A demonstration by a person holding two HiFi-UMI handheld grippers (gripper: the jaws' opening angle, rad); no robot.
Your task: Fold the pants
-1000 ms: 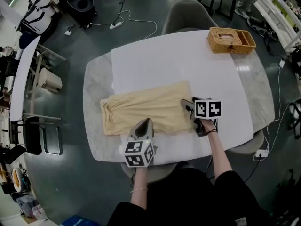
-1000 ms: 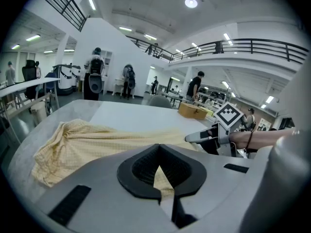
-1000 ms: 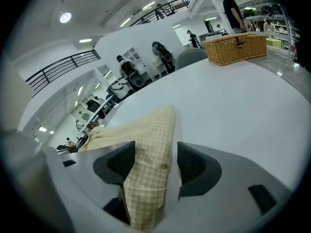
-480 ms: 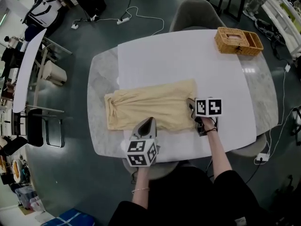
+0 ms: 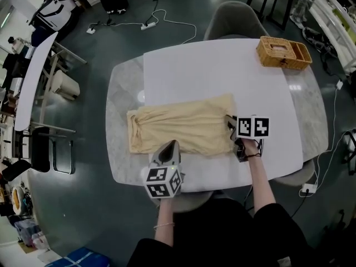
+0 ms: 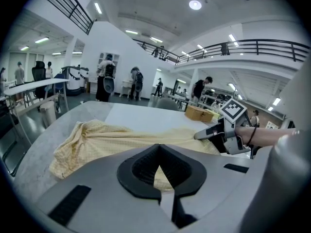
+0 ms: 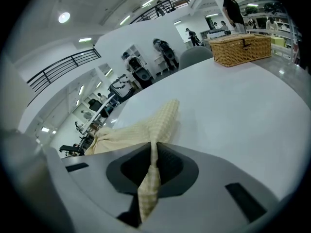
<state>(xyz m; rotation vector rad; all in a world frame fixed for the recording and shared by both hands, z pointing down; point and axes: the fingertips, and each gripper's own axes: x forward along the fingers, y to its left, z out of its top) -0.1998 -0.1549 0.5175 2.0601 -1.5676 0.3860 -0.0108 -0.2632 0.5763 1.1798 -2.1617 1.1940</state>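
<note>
The pale yellow pants (image 5: 178,129) lie flat across the table, waistband bunched at the left. My right gripper (image 5: 228,119) is at their right end. Its jaws have just been closing and are now shut on the cloth there. In the right gripper view a strip of the pants (image 7: 146,178) runs between the jaws of the right gripper (image 7: 154,147). My left gripper (image 5: 171,144) hovers at the pants' near edge, shut with nothing in it. The left gripper view shows the left gripper (image 6: 158,147) aimed over the pants (image 6: 112,137).
A white sheet (image 5: 222,71) covers most of the marble table (image 5: 119,93). A wicker basket (image 5: 282,53) stands at the far right corner. A grey chair (image 5: 233,18) is behind the table. Cables lie on the floor.
The right gripper's jaws have shut on the right end of the pants and lifted it slightly. The left gripper has shifted a little along the near edge.
</note>
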